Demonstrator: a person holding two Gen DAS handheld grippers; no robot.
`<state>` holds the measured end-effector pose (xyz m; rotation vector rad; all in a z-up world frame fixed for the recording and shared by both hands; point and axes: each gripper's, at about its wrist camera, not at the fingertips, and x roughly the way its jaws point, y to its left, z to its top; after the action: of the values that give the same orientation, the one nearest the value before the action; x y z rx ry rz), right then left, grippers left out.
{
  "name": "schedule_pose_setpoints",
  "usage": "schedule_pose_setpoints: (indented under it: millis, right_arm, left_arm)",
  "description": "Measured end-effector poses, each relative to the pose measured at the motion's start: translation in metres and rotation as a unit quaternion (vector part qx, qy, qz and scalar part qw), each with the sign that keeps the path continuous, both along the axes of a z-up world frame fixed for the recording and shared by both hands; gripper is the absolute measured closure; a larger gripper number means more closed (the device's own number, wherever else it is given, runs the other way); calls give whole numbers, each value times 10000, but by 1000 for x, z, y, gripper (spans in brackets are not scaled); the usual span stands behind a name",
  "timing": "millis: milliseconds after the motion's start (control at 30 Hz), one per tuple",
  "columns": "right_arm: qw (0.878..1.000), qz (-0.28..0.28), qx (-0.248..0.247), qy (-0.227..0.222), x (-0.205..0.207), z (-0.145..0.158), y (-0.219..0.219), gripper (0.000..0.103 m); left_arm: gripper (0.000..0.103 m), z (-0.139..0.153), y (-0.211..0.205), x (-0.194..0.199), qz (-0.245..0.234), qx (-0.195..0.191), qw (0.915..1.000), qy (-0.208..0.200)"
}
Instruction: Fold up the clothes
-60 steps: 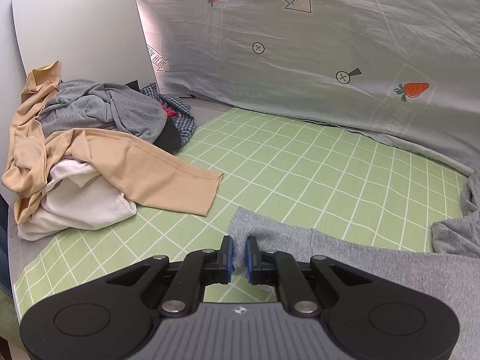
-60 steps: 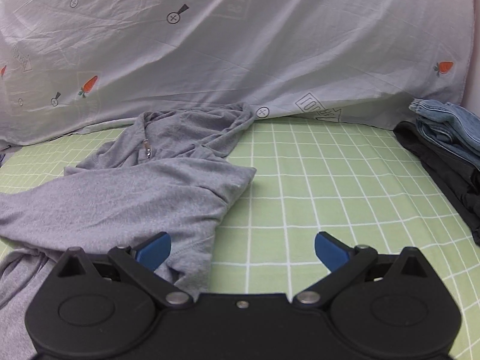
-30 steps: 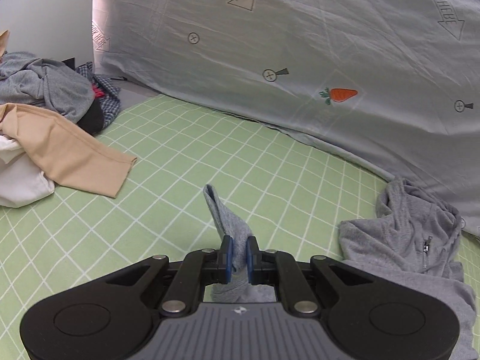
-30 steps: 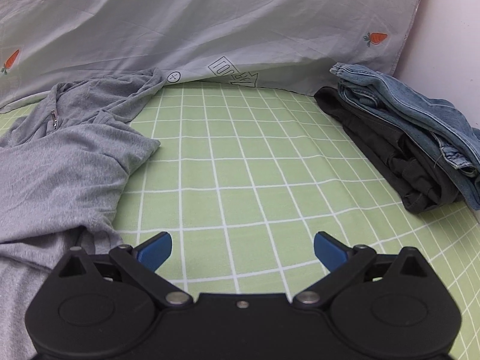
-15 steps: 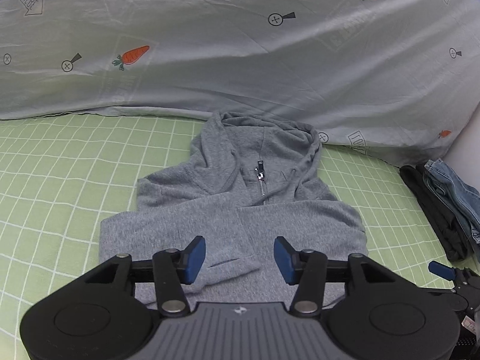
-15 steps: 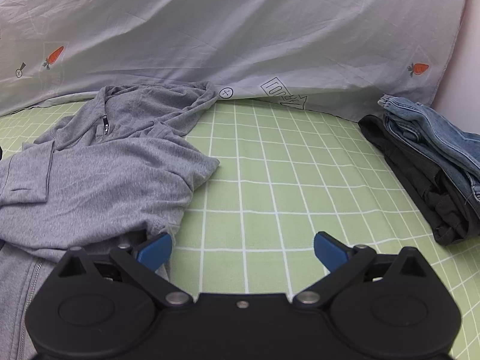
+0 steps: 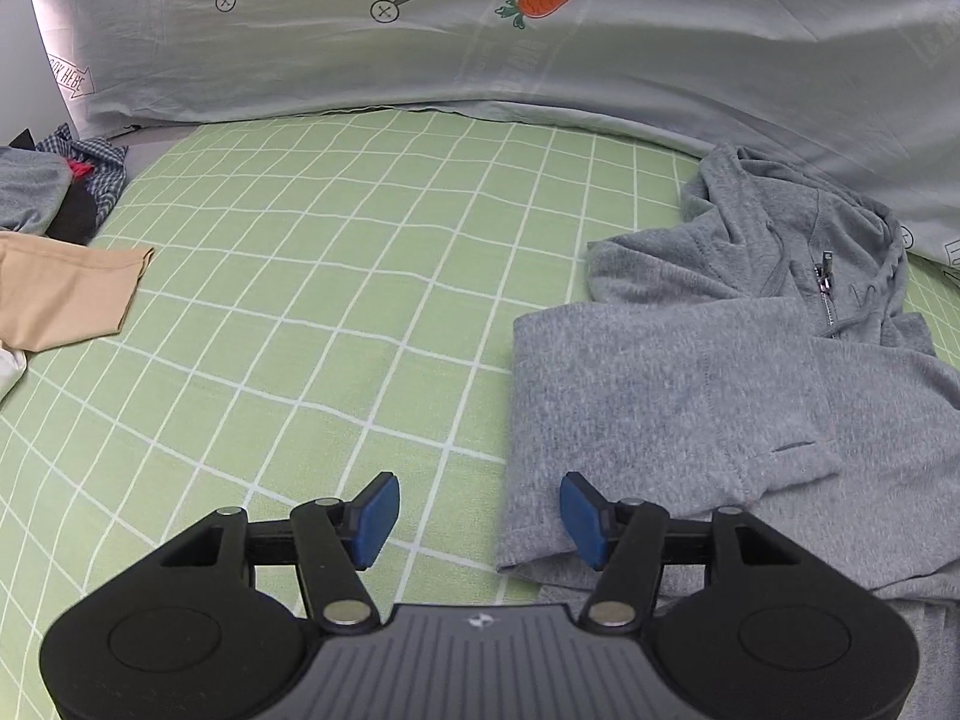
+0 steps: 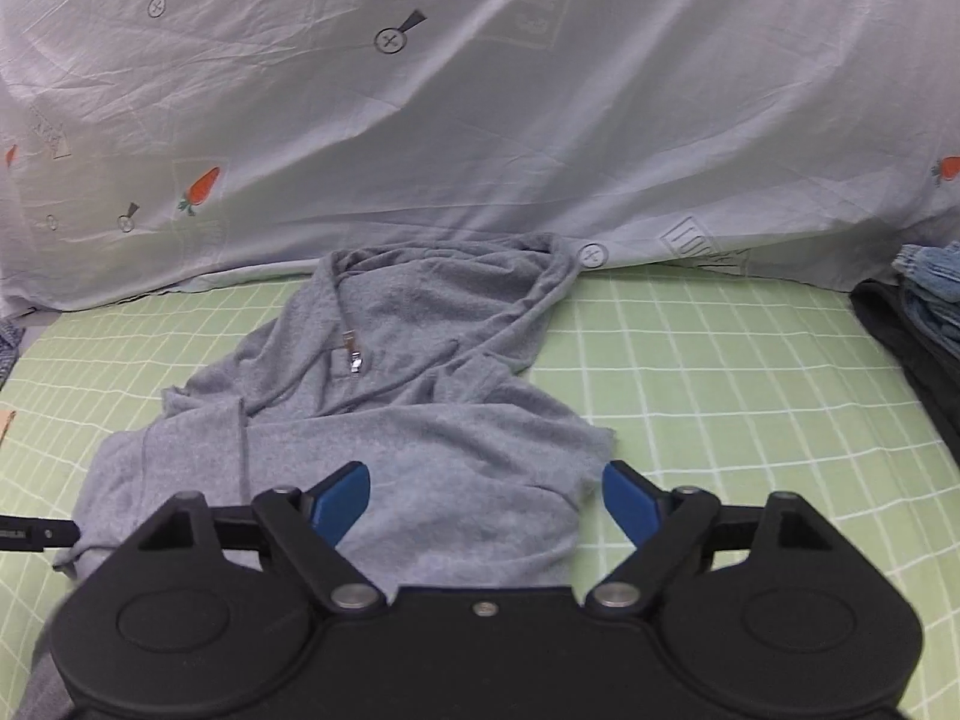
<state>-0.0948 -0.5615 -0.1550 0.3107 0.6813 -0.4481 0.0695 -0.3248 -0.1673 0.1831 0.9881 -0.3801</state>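
hoodie (image 7: 708,384) right of left gripper (image 7: 480,516), fingers apart, empty; right gripper (image 8: 483,501) over hoodie, narrowing, pinching nothing.

The hoodie (image 8: 384,420) lies on the mattress (image 7: 336,276) with its hood against the sheet (image 8: 480,120) draped along the back edge, a sleeve folded across its body. Toward the left edge sits a heap of clothes (image 7: 54,240) — well apart from the hoodie. By the right edge a stack of jeans (image 8: 924,324) rests, also apart from it.
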Motion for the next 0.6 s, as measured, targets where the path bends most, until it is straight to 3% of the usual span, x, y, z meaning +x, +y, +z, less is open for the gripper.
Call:
schedule_pose_setpoints:
  millis: [133,233,400,467,500,533,600]
  right_arm:
    - [9940,800,748,-38,42,-14,20,67]
    - [9881,951,1208,2,64,-23,30,69]
    - [9879,1020,1127,299,82,-38,43,68]
    - [9881,1083,1050,303,82,-39,45,75]
    - [9880,1145,993,301,81,-39,46,90]
    - [9888,1154,901,303,80,-38,46,99]
    - [9893,1181,834,193,74,-33,44,99]
  left_arm:
    - [41,-5,-2,-2,-25,46,10000,8]
    - [41,-6,-6,-5,-79,108,9999,-21]
    - [41,-9,-8,-4,-119,127,9998,-11]
    - [41,-9,-8,-2,-122,114,9999,17]
    - [40,-10,-8,-2,-124,107,9999,30]
    - [40,-10,-9,-1,-125,112,9999,32]
    - [40,-8,-9,-2,-124,131,9998,20]
